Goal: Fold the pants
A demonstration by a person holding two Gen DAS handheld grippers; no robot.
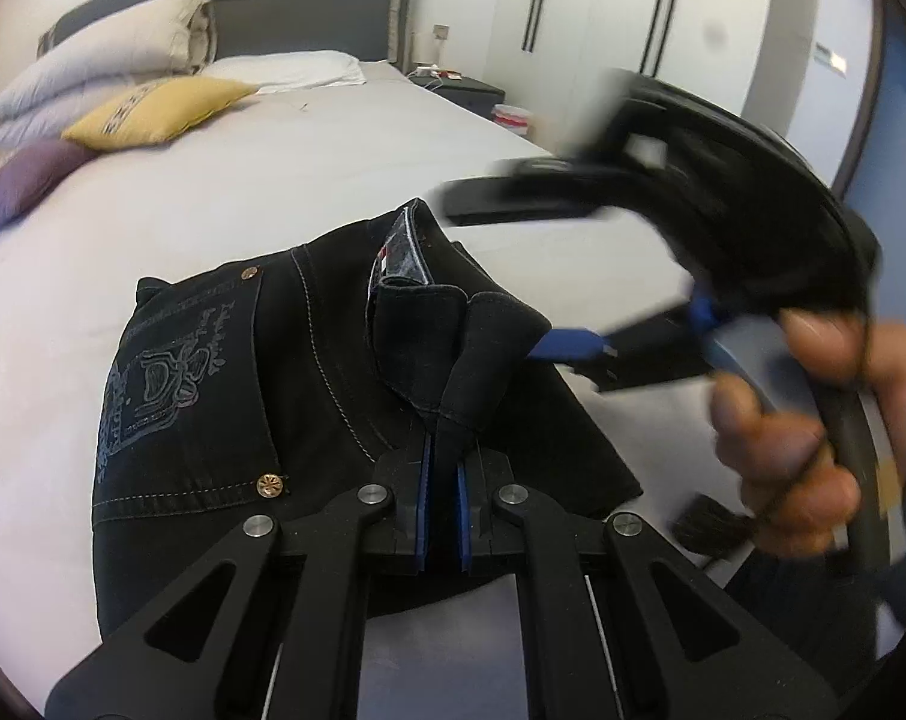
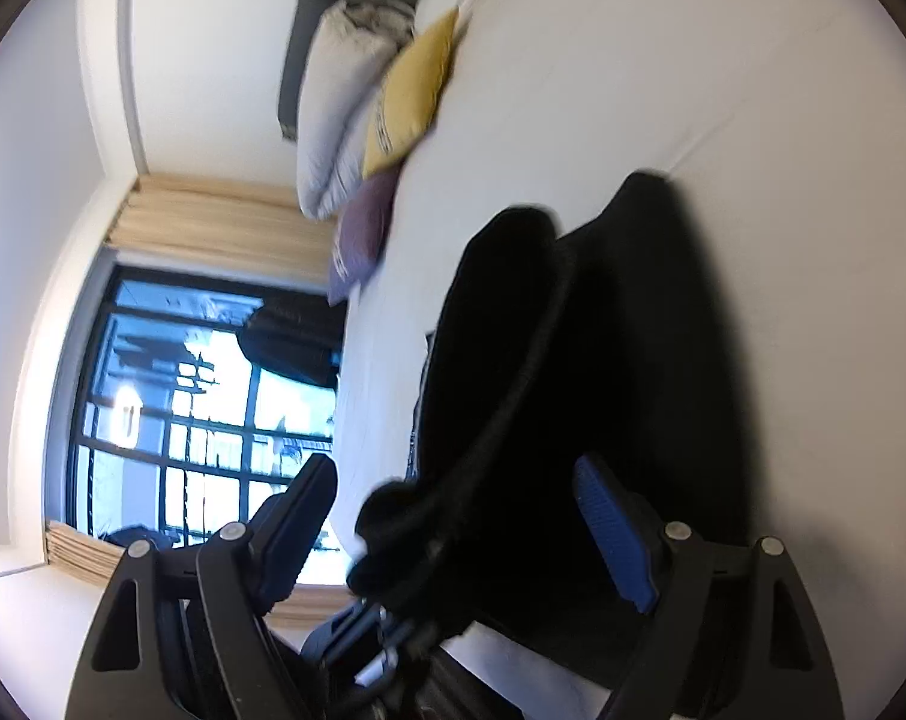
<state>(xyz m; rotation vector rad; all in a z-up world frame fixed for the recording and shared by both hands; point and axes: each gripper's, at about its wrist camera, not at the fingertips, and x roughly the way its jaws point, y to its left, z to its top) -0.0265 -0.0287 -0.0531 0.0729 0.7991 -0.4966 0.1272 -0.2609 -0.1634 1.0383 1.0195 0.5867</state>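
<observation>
Blue-padded, the left tool (image 1: 442, 498) pinches a raised fold of the black pants (image 1: 309, 372), which lie bunched on the white bed (image 1: 273, 180). Denim shows pale stitching, brass rivets and a printed back pocket. Beside it the right tool (image 1: 564, 276), blurred, stands spread wide, gripping nothing. Only the right wrist view shows the dark-framed window (image 2: 183, 408) and beige curtain (image 2: 213, 222); its tilted frame renders the pants as a featureless black mass. Yellow cushion (image 1: 159, 111), purple cushion (image 1: 15, 186) and a folded duvet (image 1: 105, 66) crowd the grey headboard (image 1: 309, 6).
</observation>
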